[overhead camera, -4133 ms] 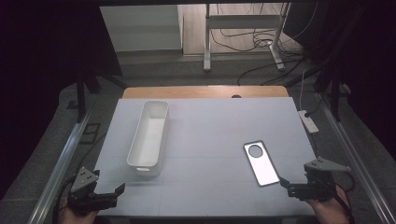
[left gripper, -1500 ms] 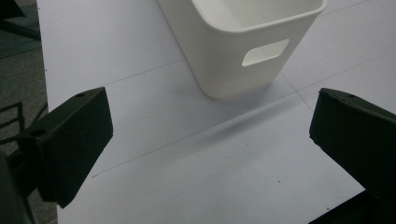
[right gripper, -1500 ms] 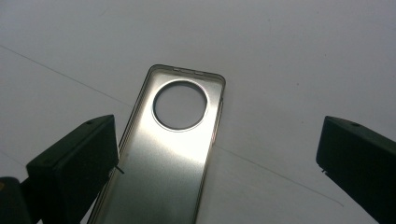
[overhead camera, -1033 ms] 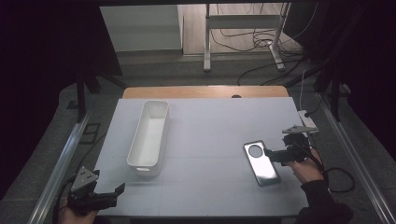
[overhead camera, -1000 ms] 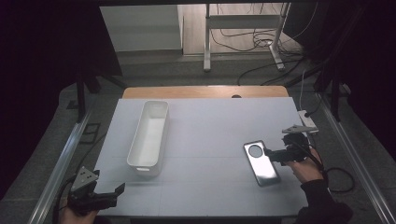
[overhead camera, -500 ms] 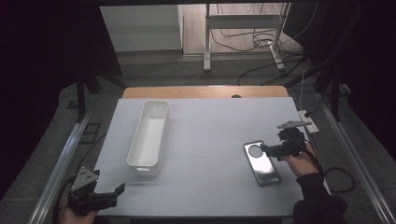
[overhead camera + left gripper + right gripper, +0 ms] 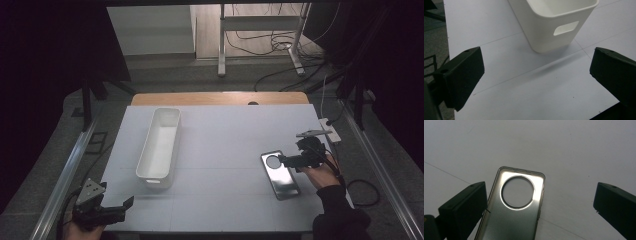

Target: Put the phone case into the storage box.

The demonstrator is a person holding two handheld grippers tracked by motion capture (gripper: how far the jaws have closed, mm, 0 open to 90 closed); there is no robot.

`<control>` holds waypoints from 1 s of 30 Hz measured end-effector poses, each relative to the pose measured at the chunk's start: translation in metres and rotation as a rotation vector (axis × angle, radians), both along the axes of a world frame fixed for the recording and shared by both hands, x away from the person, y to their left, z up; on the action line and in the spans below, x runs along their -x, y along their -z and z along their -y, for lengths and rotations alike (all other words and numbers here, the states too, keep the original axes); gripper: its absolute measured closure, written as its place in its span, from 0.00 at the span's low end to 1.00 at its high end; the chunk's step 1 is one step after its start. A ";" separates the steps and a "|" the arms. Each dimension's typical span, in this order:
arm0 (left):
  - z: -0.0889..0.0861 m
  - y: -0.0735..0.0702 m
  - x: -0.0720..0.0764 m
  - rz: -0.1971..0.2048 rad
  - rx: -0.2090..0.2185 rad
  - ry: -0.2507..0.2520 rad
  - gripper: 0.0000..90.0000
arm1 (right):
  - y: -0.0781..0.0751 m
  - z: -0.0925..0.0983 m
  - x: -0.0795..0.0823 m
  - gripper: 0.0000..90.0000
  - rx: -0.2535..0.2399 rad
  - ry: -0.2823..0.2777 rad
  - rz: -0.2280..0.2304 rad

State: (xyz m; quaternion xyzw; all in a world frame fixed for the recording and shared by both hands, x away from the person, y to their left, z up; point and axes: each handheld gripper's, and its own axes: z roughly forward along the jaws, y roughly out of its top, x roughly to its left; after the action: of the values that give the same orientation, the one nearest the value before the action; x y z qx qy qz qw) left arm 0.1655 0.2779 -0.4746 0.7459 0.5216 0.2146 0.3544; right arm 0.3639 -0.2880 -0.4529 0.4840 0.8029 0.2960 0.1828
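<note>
- Our right gripper [image 7: 284, 160] hangs over the right side of the table [image 7: 225, 150] with its jaws spread wide and nothing between them.
- In the right gripper view the phone case [image 7: 515, 207] lies flat below that gripper [image 7: 540, 207], its round camera hole [image 7: 517, 192] near the far end. It sits off to the left jaw's side rather than midway, and the left jaw overlaps its long edge in the picture; whether they touch we can't quite tell.
- From the high view the case [image 7: 280, 174] lies near the table's right edge, its long side running roughly away from us, well apart from the bin [image 7: 160, 142].
- Risk, as we judge it: the case is thin and flat on a smooth top, so jaws closing from this offset could push it sideways instead of gripping it, or clip only one rim and let it pivot and drop.
- A second risk: coming down too steeply would jam a jaw tip on the case's face and pin it to the table.
- Our left gripper [image 7: 107, 210] waits at the near left corner, jaws apart and empty, pointed at the bin's handle end [image 7: 566, 27], close but not touching.
</note>
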 end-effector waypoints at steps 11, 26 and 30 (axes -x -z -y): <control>0.000 0.000 0.000 0.000 0.000 0.001 0.00 | 0.011 0.007 -0.001 0.01 0.003 0.027 -0.062; 0.000 0.000 0.000 0.001 -0.005 0.004 0.01 | 0.026 0.010 -0.001 0.28 0.073 0.001 -0.134; 0.001 0.000 0.000 0.001 -0.006 0.005 0.01 | 0.029 0.010 -0.001 0.38 0.089 -0.005 -0.147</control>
State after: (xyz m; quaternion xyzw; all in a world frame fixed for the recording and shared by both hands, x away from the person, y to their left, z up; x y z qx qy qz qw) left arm 0.1654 0.2773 -0.4745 0.7481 0.5190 0.2156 0.3528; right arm 0.3648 -0.2977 -0.4815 0.4939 0.8277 0.2244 0.1440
